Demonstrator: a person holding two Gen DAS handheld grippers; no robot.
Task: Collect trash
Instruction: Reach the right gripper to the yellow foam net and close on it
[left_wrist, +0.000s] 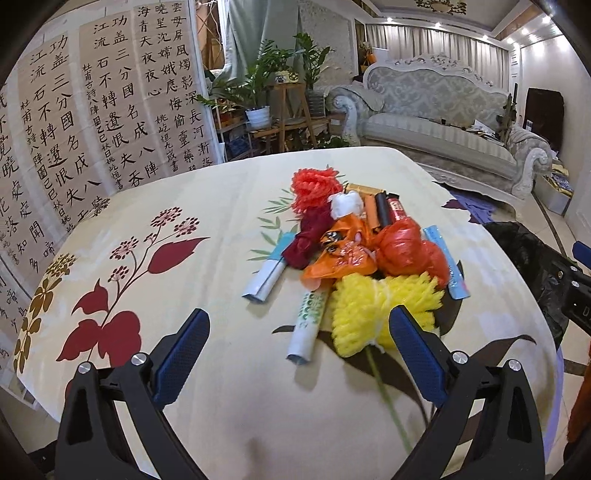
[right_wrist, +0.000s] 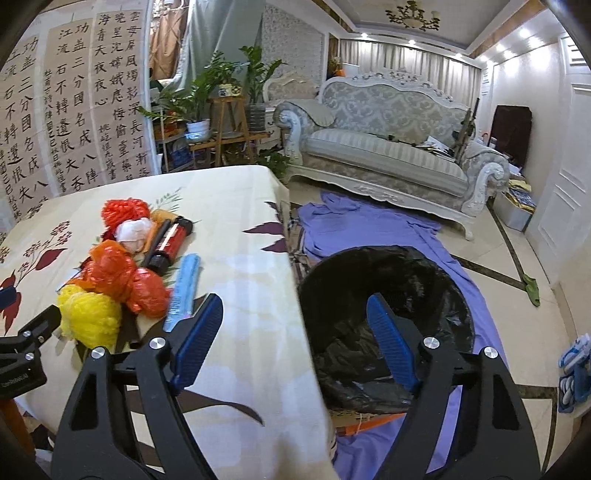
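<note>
Pointing toward the left tool (left_wrist: 299, 354), a white rolled wrapper (left_wrist: 306, 325) lies lengthwise.

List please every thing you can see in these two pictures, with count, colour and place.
foam net: one, yellow, near end of pile
plastic bags: two, orange-red, pile middle
paper rolls: two, pale, pile's left side
mesh ball: one, red-orange, far end
tablecloth: one, cream with flowers, on table
trash bag: one, black, open, beside table
sofa: one, grey, behind
left gripper: open, over table
right gripper: open, over table edge
</note>
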